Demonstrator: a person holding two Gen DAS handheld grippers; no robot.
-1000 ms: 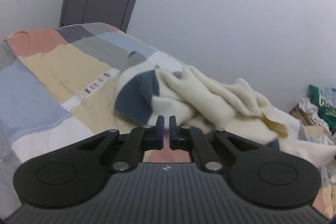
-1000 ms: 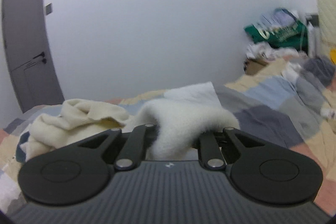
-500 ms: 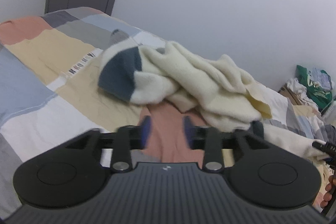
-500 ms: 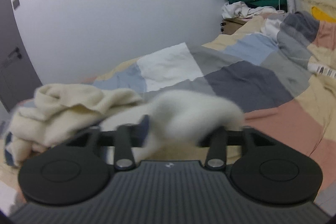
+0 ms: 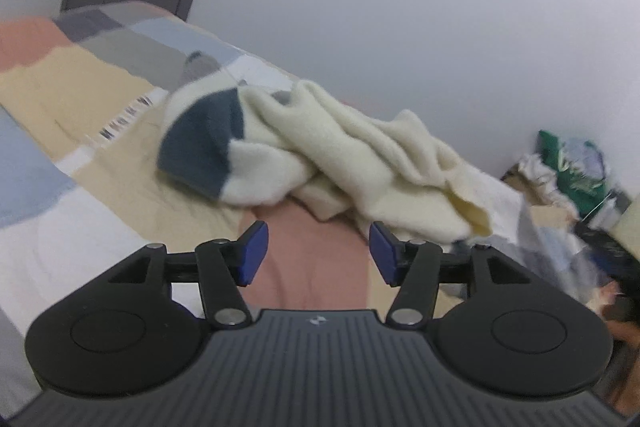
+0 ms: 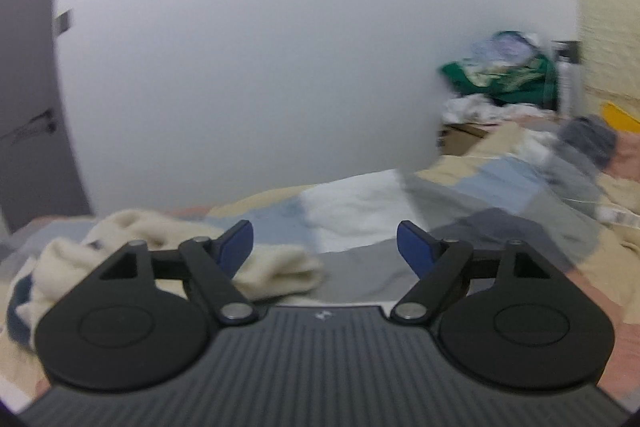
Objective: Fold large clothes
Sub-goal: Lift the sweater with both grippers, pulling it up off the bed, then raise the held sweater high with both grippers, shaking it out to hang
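The left gripper [image 5: 318, 253] has its jaws apart and opening, with nothing between them but the pink patch of the quilt [image 5: 72, 95]; a second ago they were pressed together right at the near edge of the fleece [image 5: 340, 151]. Now the fleece lies free on the bed just beyond the blue pads [image 5: 252, 253], a crumpled cream heap with a dark blue panel on its left side.

The right gripper [image 6: 325, 249] is also opening, jaws wide. A second ago a white fold of the fleece [image 6: 276, 273] filled the gap between them; half a second ago it was slipping out. Now that fold rests on the quilt [image 6: 360, 215], low and left in the right wrist view, partly behind the left pad [image 6: 236, 247] and not pinched. The view is blurred and has swung since then: the door [image 6: 28, 99] is back at the left edge, and the green bag [image 6: 504, 79] sits by the wall at the right.

In the left view, a hand [image 5: 620, 319] shows blurred at the right edge.
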